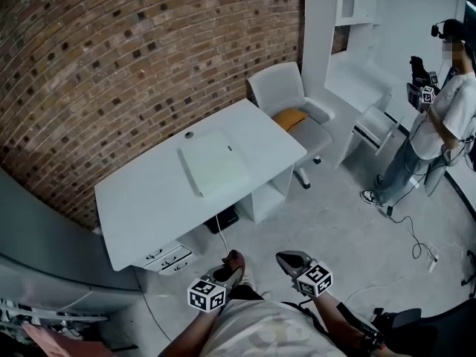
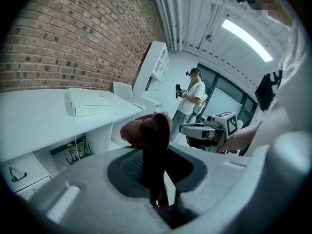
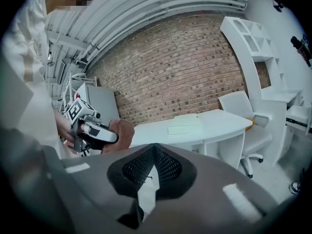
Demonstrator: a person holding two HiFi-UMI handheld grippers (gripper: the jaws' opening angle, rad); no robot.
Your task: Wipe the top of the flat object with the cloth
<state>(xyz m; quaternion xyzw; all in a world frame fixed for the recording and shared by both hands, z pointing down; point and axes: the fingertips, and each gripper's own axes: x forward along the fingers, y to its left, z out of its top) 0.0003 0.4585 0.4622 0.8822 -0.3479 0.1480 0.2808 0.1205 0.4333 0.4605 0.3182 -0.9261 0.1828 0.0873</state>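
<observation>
Room: a curved brick wall (image 1: 111,65) is running behind one white surface (image 1: 149,199), which is standing on a grey floor (image 1: 335,229). A white shelving unit (image 1: 357,21) is rising at the far end. One white office chair (image 1: 294,95) is sitting at the surface's far corner and is carrying one orange cushion (image 1: 290,117). A drawer unit (image 1: 171,257) is showing under the near end of the surface.

Task thing: one flat white object (image 1: 214,162) is lying on the surface, about mid-length, with bare top all round it. Nothing is touching it.

Grippers, two: both are hovering low in the head view, over the floor and well apart from the surface. I am seeing the left gripper (image 1: 232,262) with its jaws clamping one reddish-brown cloth (image 2: 146,130); the cloth is bunching up above the jaws. The right gripper (image 1: 286,259) is holding nothing, its jaws closed together. The two are sitting just beside each other.

People: one other person (image 1: 439,117) is standing by the shelving, well apart from the surface, also holding a gripper.
</observation>
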